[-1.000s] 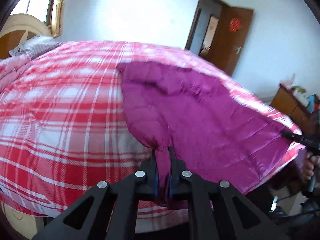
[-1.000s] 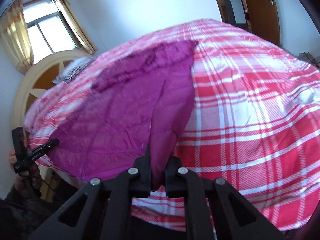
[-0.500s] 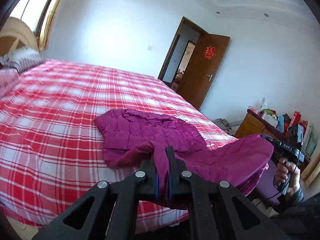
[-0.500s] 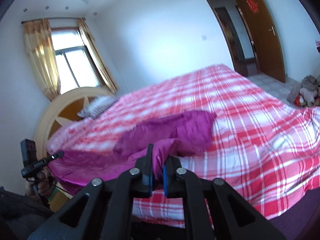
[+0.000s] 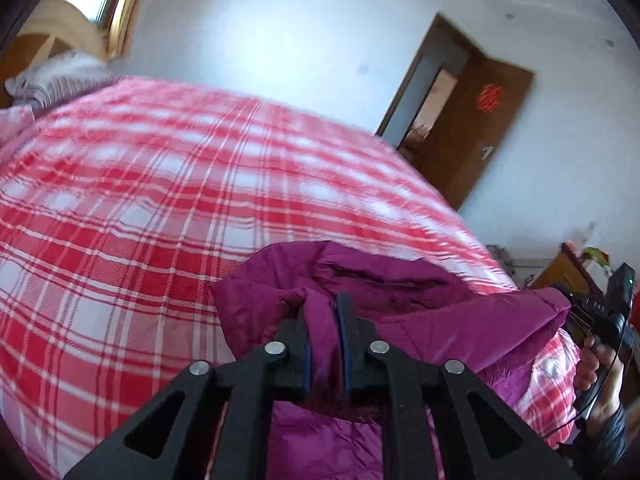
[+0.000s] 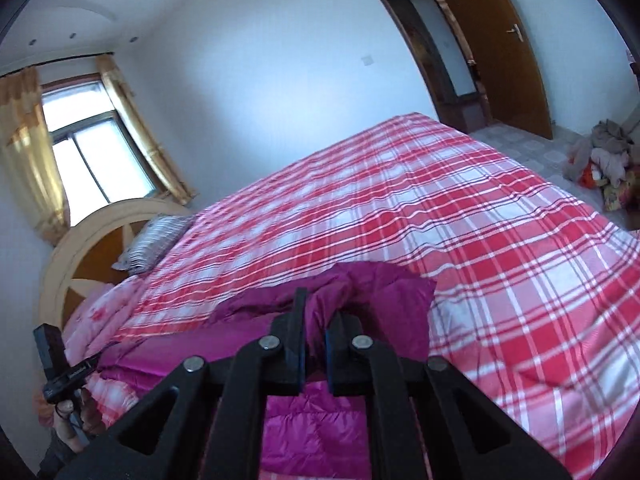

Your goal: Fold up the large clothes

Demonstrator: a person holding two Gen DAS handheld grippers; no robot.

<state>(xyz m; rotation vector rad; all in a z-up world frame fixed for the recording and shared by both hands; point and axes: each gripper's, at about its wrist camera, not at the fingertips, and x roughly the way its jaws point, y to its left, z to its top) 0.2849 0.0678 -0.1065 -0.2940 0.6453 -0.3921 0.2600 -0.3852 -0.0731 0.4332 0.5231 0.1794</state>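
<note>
A large magenta padded jacket [image 5: 440,320] lies doubled over near the front edge of a red-and-white plaid bed [image 5: 160,200]. My left gripper [image 5: 323,320] has a bunched fold of the jacket's hem between its blue pads; its jaws are opening, and the pads still touch the cloth. In the right wrist view my right gripper [image 6: 316,320] is shut on another bunch of the jacket [image 6: 392,292], held just above the bed [image 6: 480,220]. Each view shows the other gripper in a hand at its edge. The jacket's lower layer is mostly hidden.
A striped pillow [image 6: 156,240] and a wooden headboard [image 6: 80,248] stand at the head of the bed. An open brown door [image 5: 472,136] is in the far wall. A heap of clothes [image 6: 604,164] lies on the floor beside the bed. A cluttered wooden cabinet [image 5: 568,272] stands at the right.
Both grippers lifted the jacket's near hem and carried it forward over the far part, so the spread-out jacket is now doubled over. The left jaws stand slightly wider apart.
</note>
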